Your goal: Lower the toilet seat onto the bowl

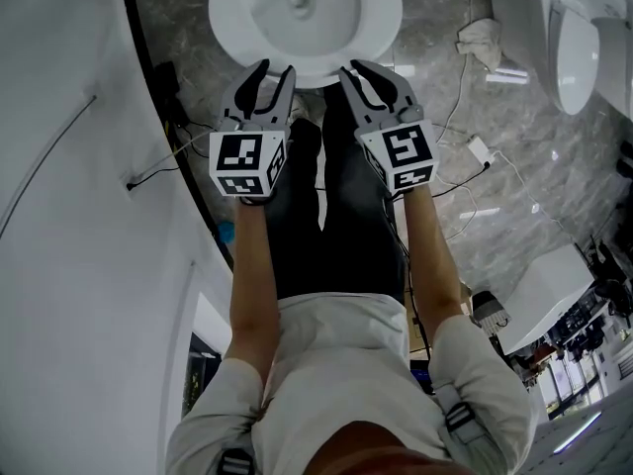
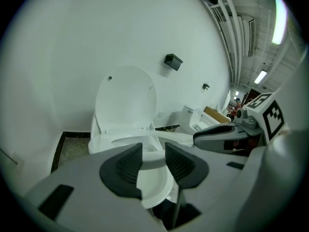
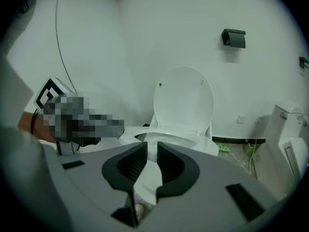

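A white toilet stands in front of me with its lid (image 2: 126, 98) (image 3: 183, 98) upright against the wall. The toilet seat (image 1: 229, 18) (image 2: 104, 141) (image 3: 195, 141) lies low, flat or nearly flat over the bowl. Seen from the head view, both grippers reach side by side to the seat's front edge. My left gripper (image 1: 272, 70) (image 2: 153, 151) has that white front edge between its ribbed pads and looks shut on it. Just to the right, my right gripper (image 1: 364, 67) (image 3: 152, 151) has its jaws narrowly set around the same edge.
A curved white wall (image 1: 59, 166) runs close on the left. Another white fixture (image 1: 579, 47), a rag (image 1: 482, 38) and cables lie on the marble floor to the right. A black box (image 2: 173, 61) (image 3: 234, 37) hangs on the wall above the lid. The person's legs (image 1: 336, 216) stand before the bowl.
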The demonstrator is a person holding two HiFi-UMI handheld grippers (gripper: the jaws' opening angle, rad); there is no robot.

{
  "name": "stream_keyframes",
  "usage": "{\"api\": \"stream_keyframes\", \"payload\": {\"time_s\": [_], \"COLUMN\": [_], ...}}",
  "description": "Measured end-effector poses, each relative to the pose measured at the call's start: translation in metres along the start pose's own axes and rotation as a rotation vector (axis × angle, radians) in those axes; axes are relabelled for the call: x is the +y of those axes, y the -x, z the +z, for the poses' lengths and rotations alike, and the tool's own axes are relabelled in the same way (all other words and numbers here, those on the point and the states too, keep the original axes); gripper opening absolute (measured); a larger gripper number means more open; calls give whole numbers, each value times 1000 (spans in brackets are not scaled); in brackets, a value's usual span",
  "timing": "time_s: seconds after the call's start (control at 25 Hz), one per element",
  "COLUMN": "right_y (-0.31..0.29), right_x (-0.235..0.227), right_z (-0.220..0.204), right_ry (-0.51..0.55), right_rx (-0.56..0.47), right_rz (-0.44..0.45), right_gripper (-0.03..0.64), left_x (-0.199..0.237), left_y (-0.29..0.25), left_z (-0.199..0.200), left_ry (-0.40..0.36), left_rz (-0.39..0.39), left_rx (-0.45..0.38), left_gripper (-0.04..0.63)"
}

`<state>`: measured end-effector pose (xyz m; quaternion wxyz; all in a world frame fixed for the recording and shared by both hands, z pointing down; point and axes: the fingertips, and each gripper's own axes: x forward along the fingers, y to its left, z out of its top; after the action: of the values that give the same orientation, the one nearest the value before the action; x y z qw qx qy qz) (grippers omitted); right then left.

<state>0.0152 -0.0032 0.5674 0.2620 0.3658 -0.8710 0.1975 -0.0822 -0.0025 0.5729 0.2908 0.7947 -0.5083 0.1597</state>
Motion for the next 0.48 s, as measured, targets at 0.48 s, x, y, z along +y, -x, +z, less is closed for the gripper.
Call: {"api": "stream_keyframes", "payload": {"time_s": [0.48], "right_y": [-4], "right_x": [3], "right_z": [-31], "right_ry": [-29], "right_rx": [52], "right_rz": [6], "right_gripper": [72], "left_x": [-2], "left_y": [-3], "left_z": [-32], "left_ry": [24], "left_rz": [-10], "left_rx": [58], "left_gripper": [160]}}
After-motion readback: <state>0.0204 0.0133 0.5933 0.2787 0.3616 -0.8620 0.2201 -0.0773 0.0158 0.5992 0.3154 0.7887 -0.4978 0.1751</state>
